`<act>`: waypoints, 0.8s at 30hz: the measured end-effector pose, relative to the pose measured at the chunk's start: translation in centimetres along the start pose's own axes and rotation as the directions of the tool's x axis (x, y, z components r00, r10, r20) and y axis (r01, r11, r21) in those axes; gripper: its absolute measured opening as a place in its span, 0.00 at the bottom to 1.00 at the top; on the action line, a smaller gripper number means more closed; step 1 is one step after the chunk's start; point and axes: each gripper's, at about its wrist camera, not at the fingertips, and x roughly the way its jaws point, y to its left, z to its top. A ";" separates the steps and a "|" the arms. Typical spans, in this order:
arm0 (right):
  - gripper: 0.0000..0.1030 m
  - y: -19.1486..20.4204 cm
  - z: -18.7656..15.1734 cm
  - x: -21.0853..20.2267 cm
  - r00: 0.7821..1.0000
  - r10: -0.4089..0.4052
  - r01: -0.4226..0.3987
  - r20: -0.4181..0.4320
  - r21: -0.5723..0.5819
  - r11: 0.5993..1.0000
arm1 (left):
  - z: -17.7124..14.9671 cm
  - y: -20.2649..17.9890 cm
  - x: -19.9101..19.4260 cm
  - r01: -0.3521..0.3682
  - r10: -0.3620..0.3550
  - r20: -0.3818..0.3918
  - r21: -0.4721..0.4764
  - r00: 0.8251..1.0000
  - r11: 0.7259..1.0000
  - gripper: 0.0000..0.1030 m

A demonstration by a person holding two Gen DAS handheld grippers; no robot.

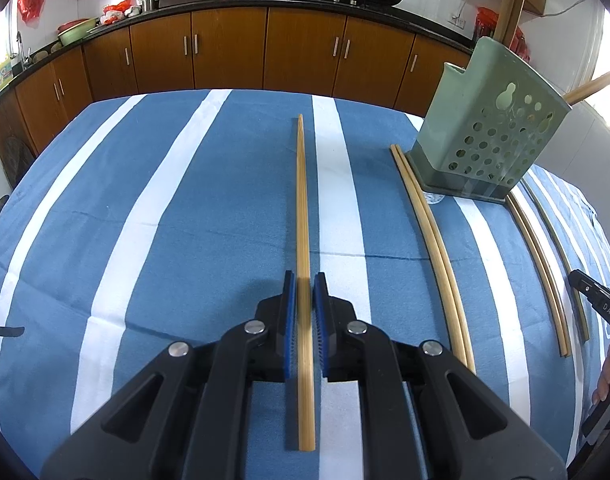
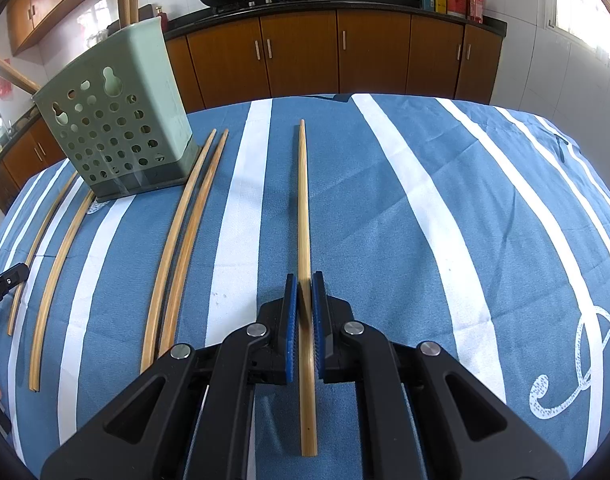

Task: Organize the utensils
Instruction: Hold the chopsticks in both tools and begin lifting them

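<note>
My left gripper [image 1: 304, 280] straddles a bamboo chopstick [image 1: 303, 200] lying on the striped cloth; its blue pads [image 1: 291, 312] stand a little apart from the stick on both sides. My right gripper [image 2: 304, 278] is shut on another bamboo chopstick [image 2: 303, 200], which points away towards the cabinets. A green perforated utensil holder [image 1: 485, 136] stands at the right in the left wrist view and at the left in the right wrist view [image 2: 117, 120], with chopsticks standing in it. More chopstick pairs [image 1: 433, 232] [image 2: 185, 232] lie beside the holder.
The table has a blue and white striped cloth [image 1: 165, 220]. Further chopsticks [image 2: 57, 264] lie left of the holder. The other gripper's tip shows at the right edge [image 1: 593, 292] and at the left edge [image 2: 5, 278]. Brown kitchen cabinets [image 1: 265, 48] with woks on the counter run behind.
</note>
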 end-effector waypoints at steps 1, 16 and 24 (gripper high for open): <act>0.08 0.0 0.0 0.0 1.000 0.000 0.000 0.000 0.000 1.000 | 0.0 0.0 0.0 0.000 0.000 0.000 0.000 1.000 1.000 0.11; 0.08 -0.1 0.0 0.0 1.000 0.001 -0.001 0.001 0.001 1.000 | 0.0 -0.1 0.0 0.007 -0.007 0.000 -0.008 1.000 1.000 0.11; 0.08 -0.1 0.0 0.0 1.000 0.004 -0.004 0.001 0.003 1.000 | 0.0 0.0 0.0 0.008 -0.008 0.000 -0.009 1.000 1.000 0.11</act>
